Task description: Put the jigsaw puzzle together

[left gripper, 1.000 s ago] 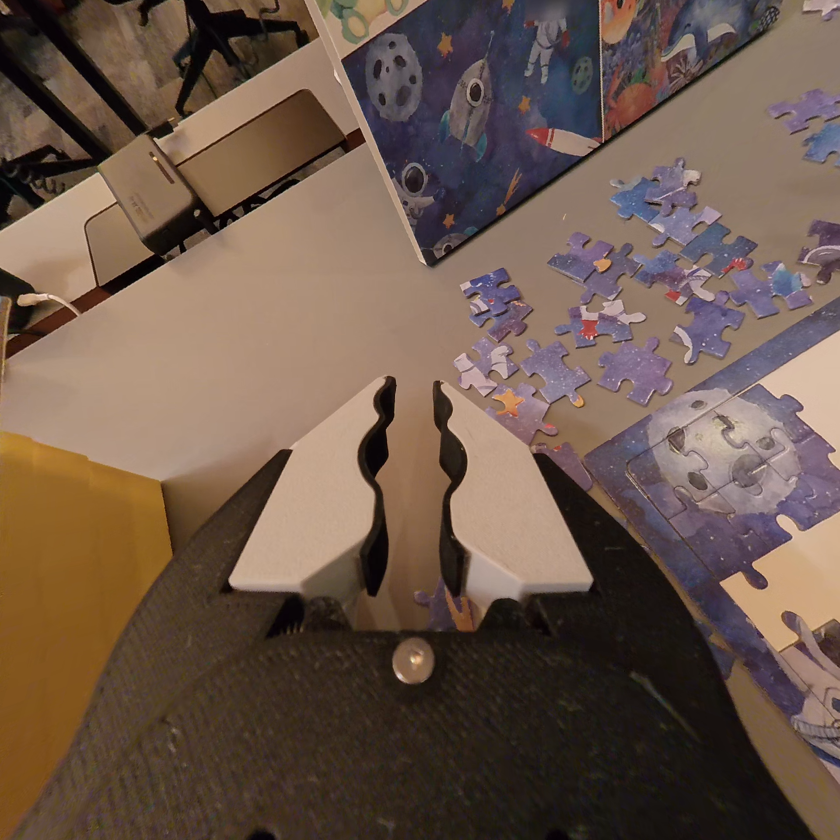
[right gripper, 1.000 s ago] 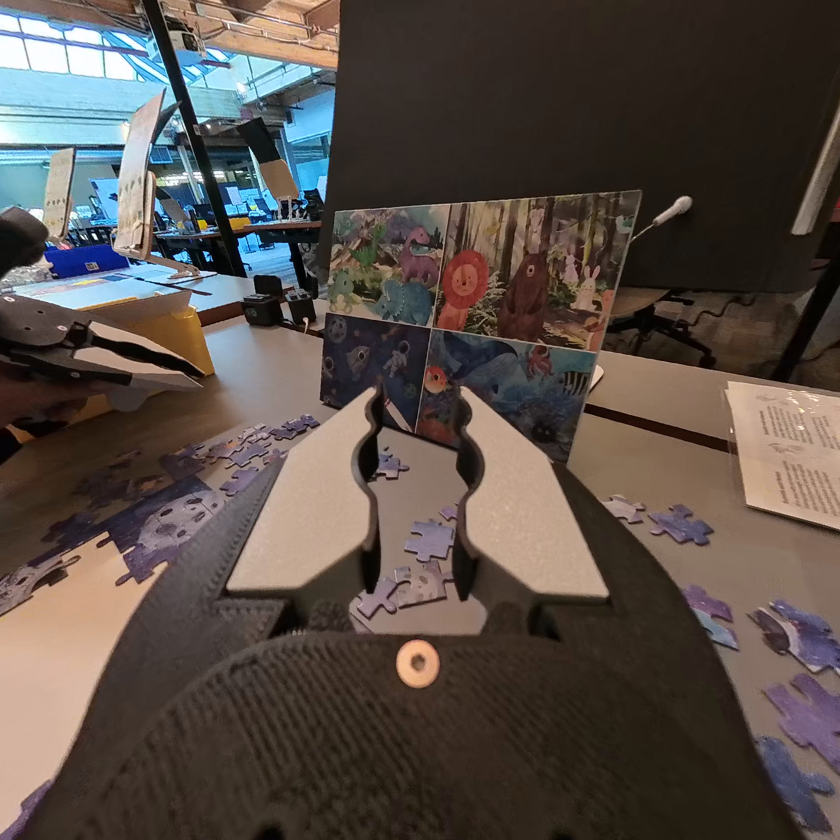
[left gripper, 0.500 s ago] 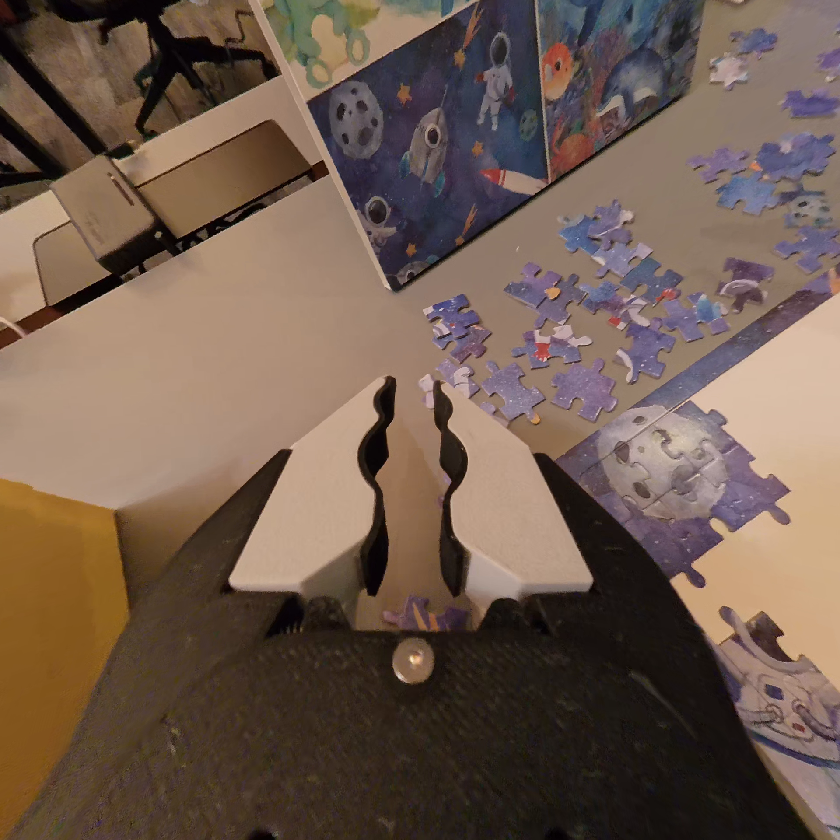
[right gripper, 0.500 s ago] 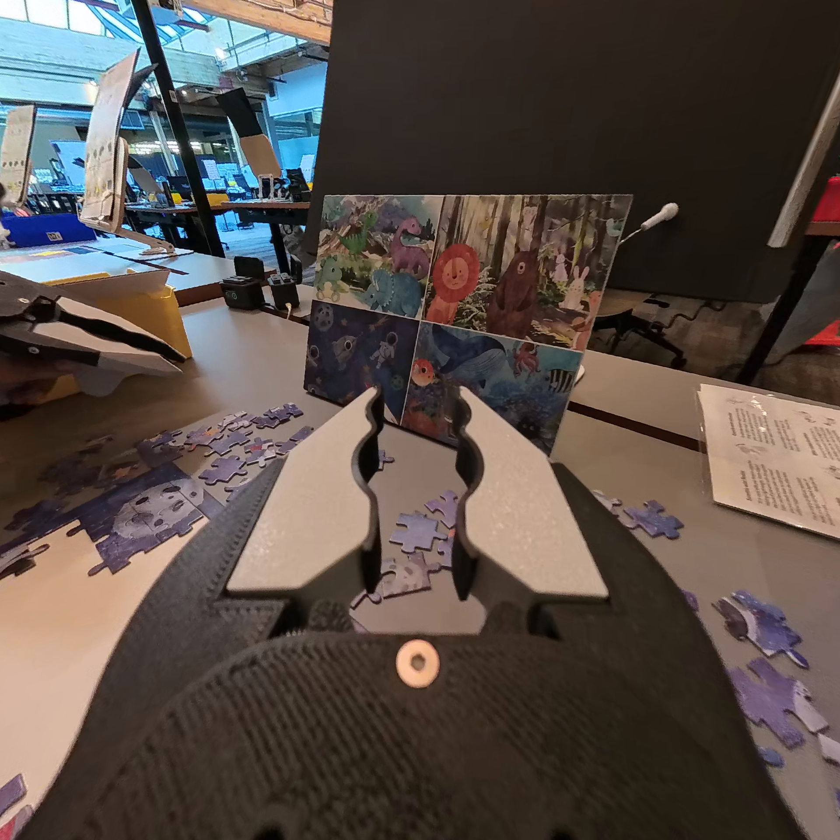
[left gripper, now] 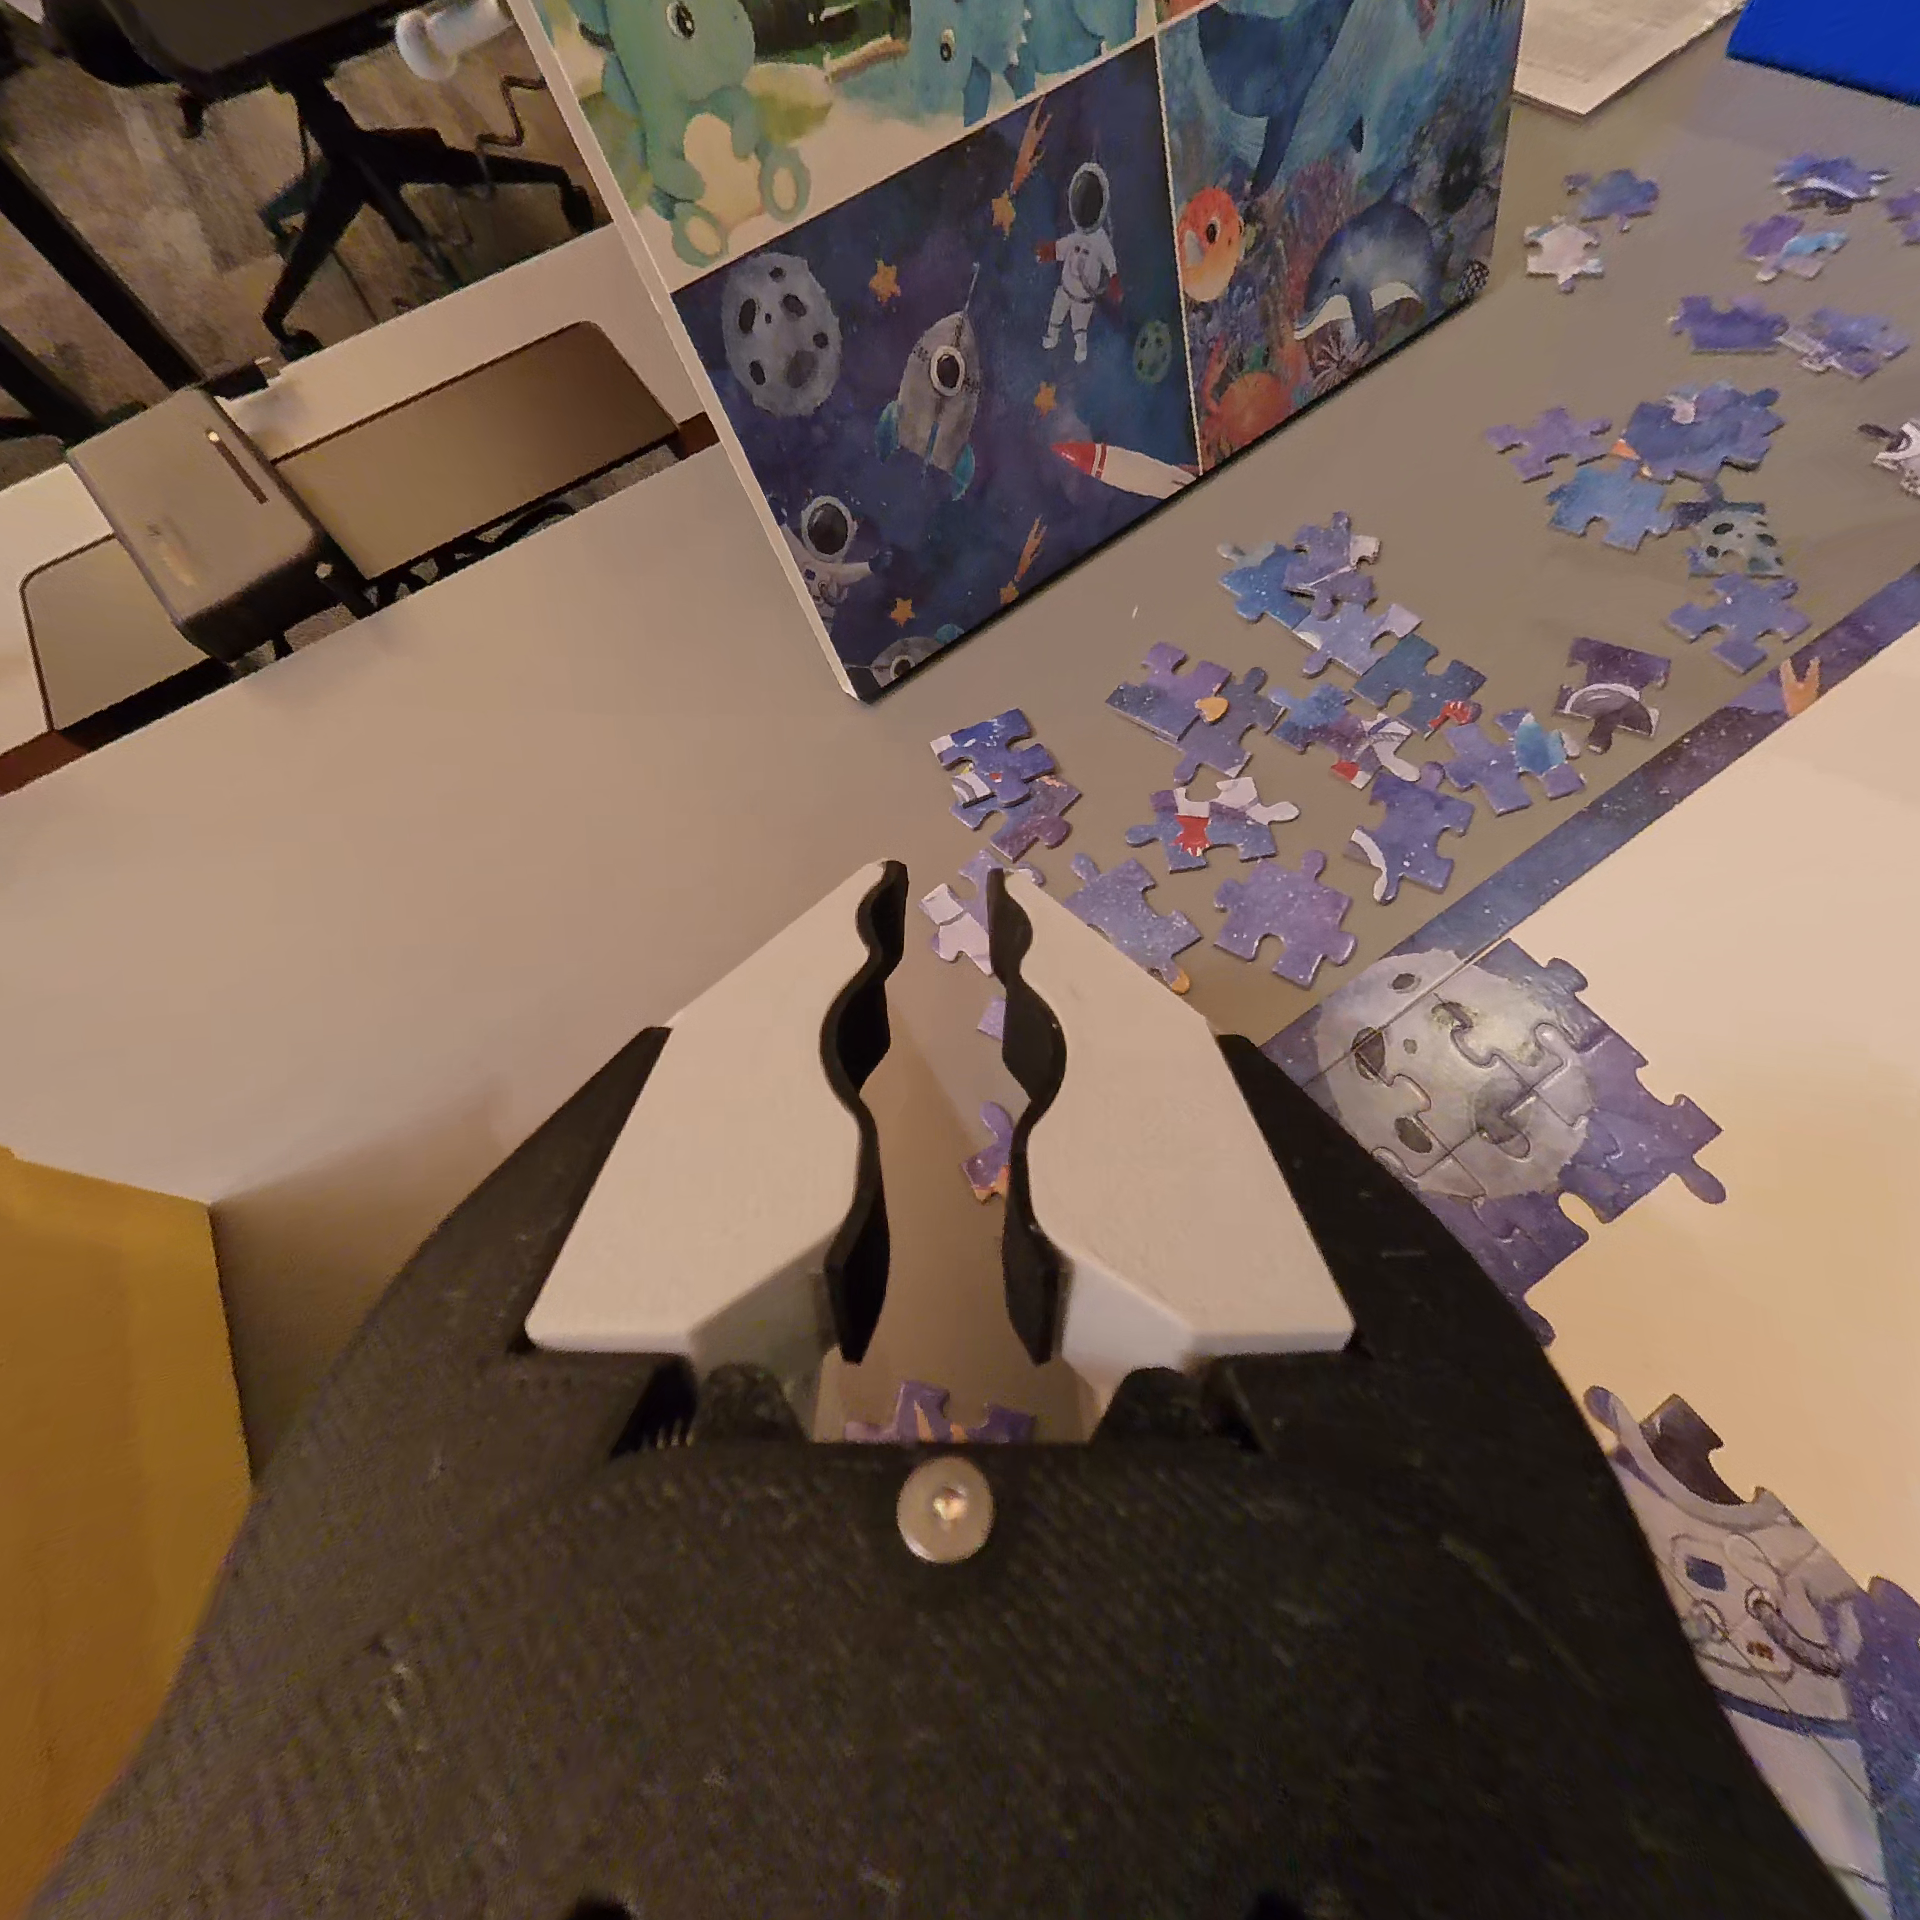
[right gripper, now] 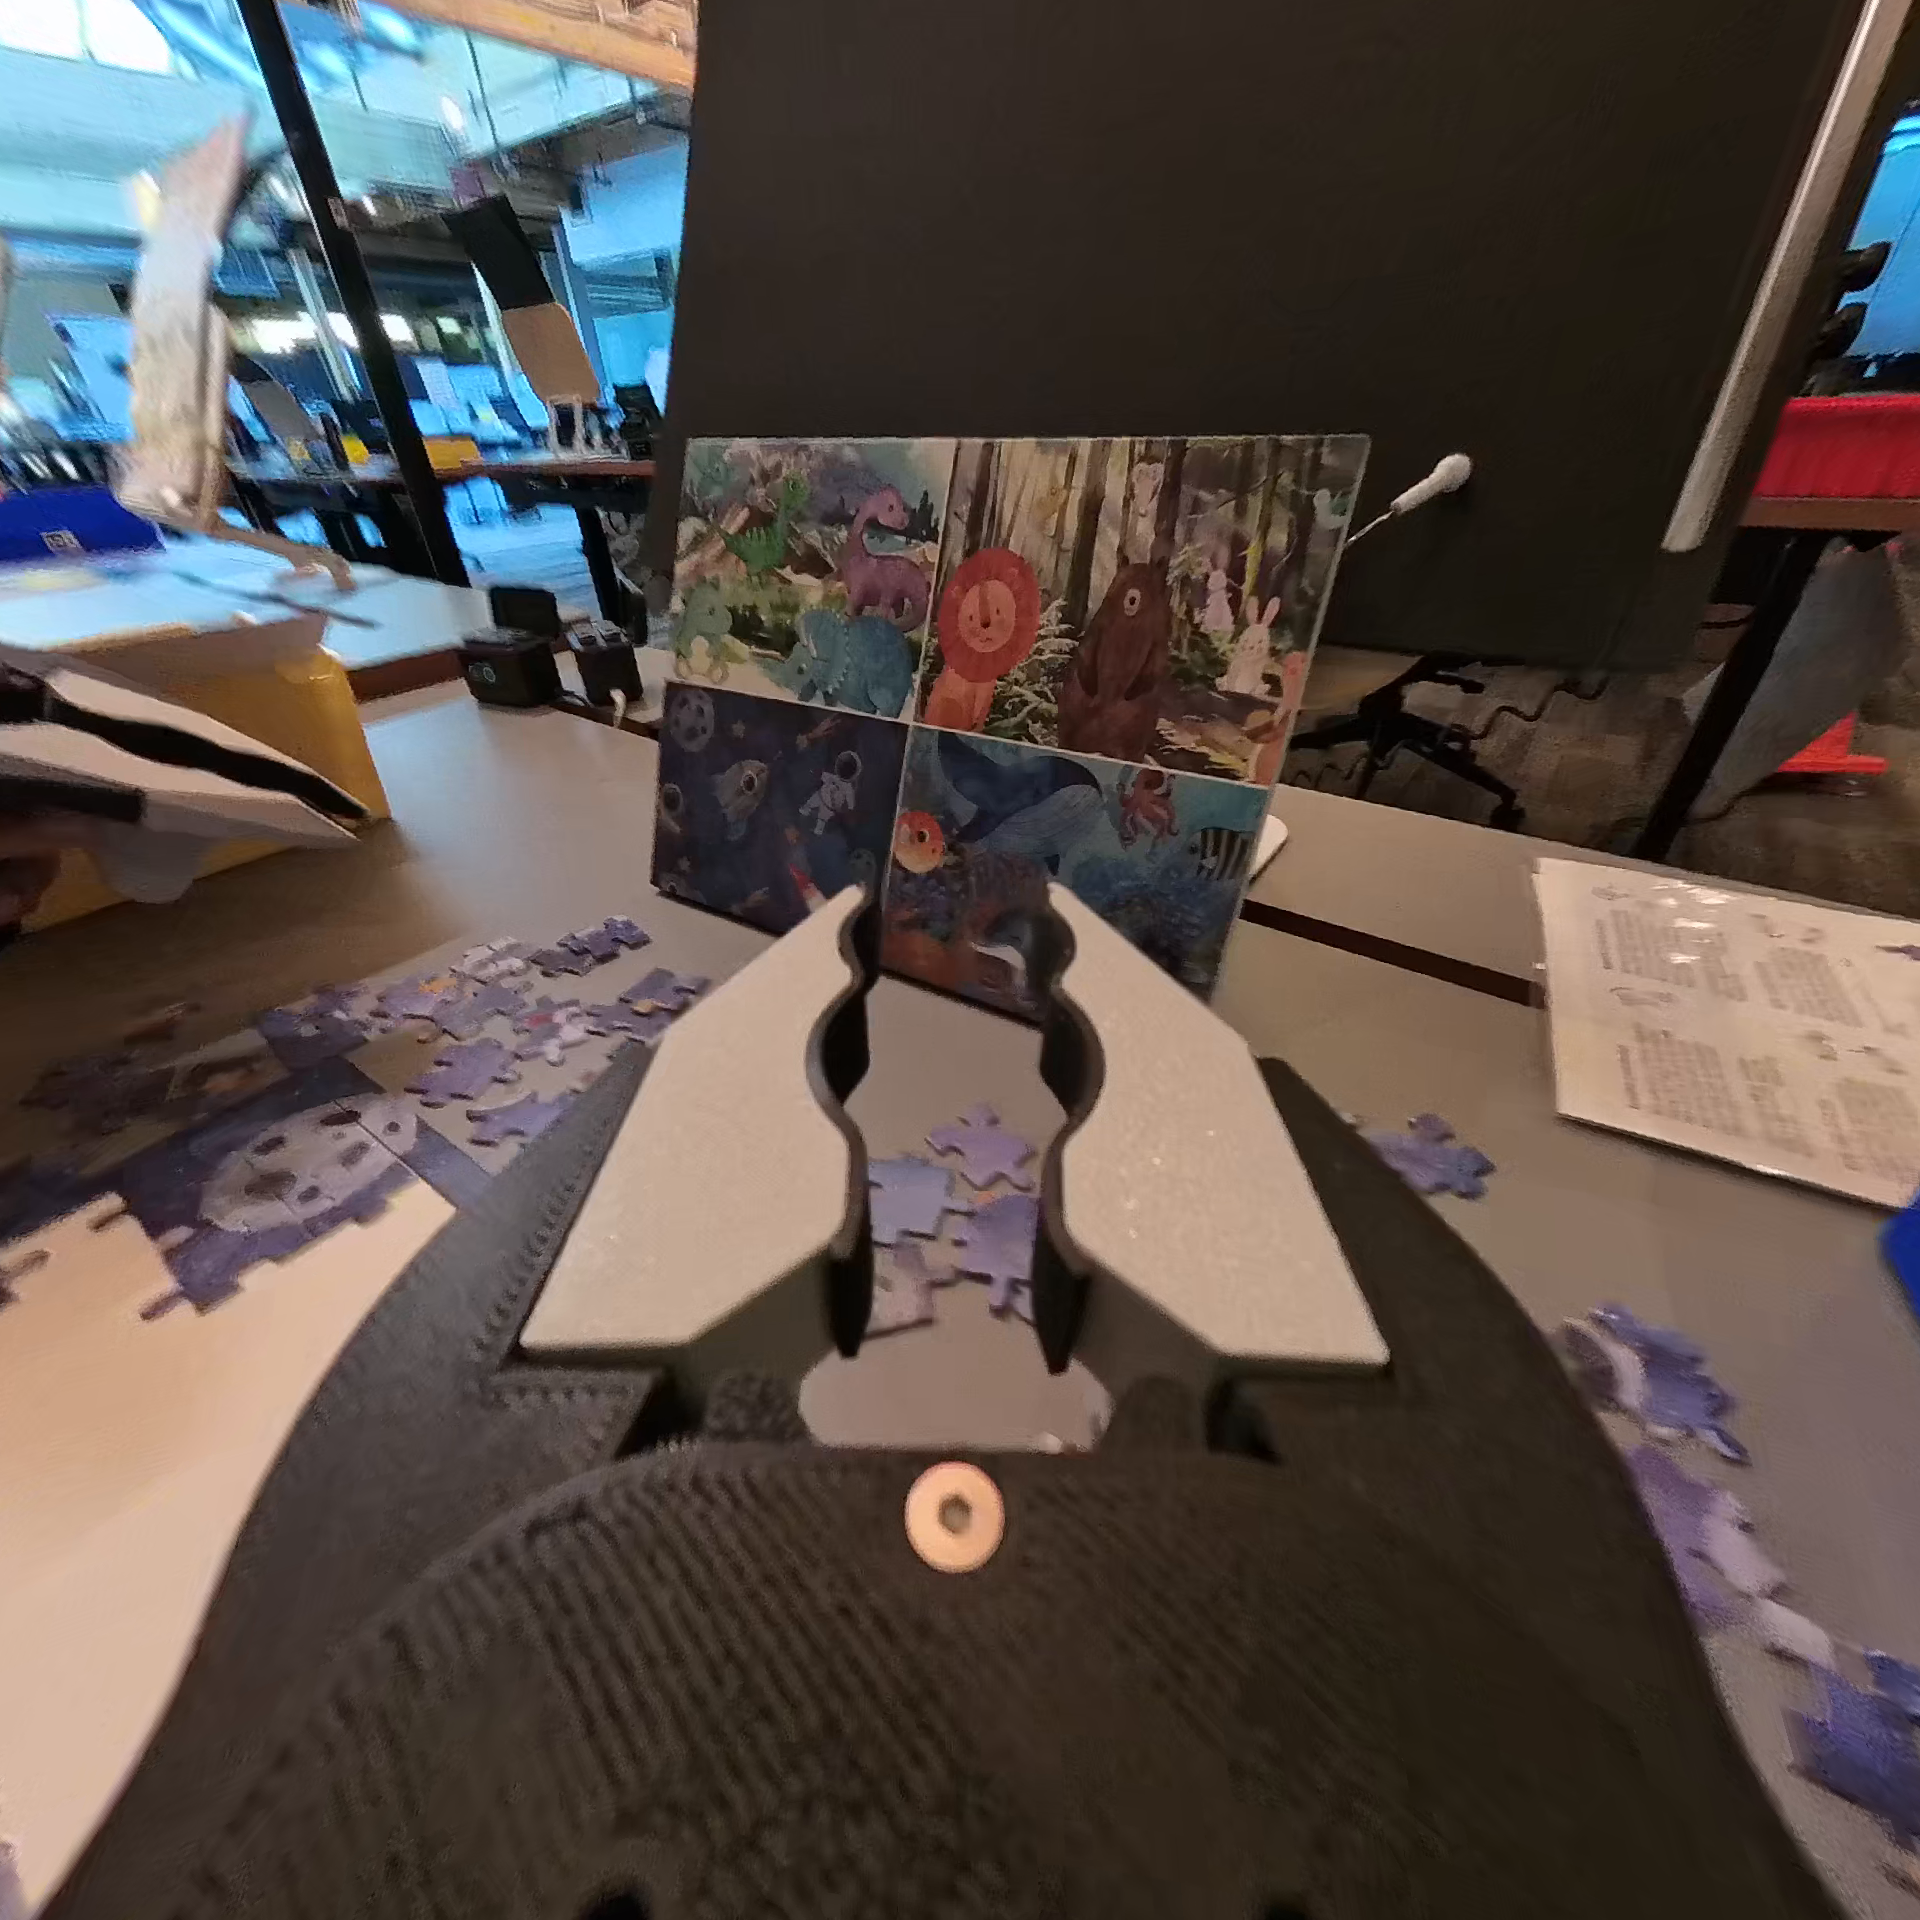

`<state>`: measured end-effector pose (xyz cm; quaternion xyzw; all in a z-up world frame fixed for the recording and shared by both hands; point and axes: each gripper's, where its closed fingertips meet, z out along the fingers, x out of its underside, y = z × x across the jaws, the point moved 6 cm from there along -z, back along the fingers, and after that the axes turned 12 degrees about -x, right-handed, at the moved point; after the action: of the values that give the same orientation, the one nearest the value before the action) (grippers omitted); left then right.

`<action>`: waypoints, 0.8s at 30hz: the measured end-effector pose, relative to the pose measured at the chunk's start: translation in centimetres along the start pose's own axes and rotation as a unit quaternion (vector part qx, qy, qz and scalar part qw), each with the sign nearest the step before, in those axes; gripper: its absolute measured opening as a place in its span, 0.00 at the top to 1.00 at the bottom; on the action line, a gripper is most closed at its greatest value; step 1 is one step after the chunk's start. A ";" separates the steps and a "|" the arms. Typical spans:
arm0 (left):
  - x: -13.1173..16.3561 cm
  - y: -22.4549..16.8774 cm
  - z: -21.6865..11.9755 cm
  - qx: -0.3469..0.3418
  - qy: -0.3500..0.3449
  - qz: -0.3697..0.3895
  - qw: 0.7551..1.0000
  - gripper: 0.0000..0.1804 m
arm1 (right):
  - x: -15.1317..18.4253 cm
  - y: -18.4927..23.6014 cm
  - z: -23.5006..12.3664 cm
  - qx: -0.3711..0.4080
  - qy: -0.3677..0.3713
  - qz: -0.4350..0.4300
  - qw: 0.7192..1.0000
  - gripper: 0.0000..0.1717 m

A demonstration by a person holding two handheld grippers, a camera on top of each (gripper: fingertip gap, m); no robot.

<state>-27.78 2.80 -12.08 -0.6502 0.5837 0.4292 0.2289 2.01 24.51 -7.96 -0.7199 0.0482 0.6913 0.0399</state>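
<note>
both grippers, left [left gripper: 943,883] & right [right gripper: 956,904], are hovering parted & empty over loose pieces [left gripper: 1283,925]; box [left gripper: 1039,343] is standing ahead as ref.

Grey table [left gripper: 436,852], purple-blue starry puzzle pieces [left gripper: 1288,925] at one o'clock, picture board [right gripper: 997,707] with dark-blue space, turquoise sea, green dinosaur and brown forest panels, yellow box [right gripper: 301,717] at nine o'clock, white-and-black left gripper [left gripper: 940,894], grey-and-black right gripper [right gripper: 956,914]

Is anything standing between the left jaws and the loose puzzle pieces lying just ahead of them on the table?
Nothing visible does. The left gripper is open and empty above the grey table, and the nearest loose puzzle pieces lie flat just beyond its tips with only air between. The picture board stands farther back.
</note>
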 end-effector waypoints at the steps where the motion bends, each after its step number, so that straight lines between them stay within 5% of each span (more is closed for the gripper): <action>1: 0.0 0.1 0.0 -0.006 -0.001 0.002 1.000 0.92 | -0.1 -0.5 -0.6 0.023 0.021 -0.030 0.999 0.84; 5: -0.1 0.6 -0.2 -0.032 -0.009 0.005 0.999 0.94 | 0.0 -3.8 -4.7 0.171 0.083 -0.161 0.969 0.86; 9: -0.3 0.6 -0.2 -0.034 -0.018 -0.008 0.999 1.00 | 0.3 -5.9 -7.7 0.219 0.067 -0.146 0.962 0.82; 13: -0.4 0.0 0.1 -0.033 -0.011 -0.006 0.999 1.00 | -0.5 -5.5 -8.6 0.276 0.075 -0.226 0.931 0.89; 17: -0.6 -0.7 0.3 -0.051 -0.007 0.026 0.998 1.00 | -0.2 -4.3 -7.5 0.284 0.076 -0.277 0.915 0.94; 24: -1.9 -1.6 -0.1 -0.124 -0.058 0.076 0.988 1.00 | -1.2 -1.7 -6.0 0.217 0.032 -0.240 0.946 1.00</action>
<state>-26.17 4.16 -10.79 -0.6010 0.5597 0.5514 0.1464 8.12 25.44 -6.52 -0.7060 0.0241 0.6105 0.3581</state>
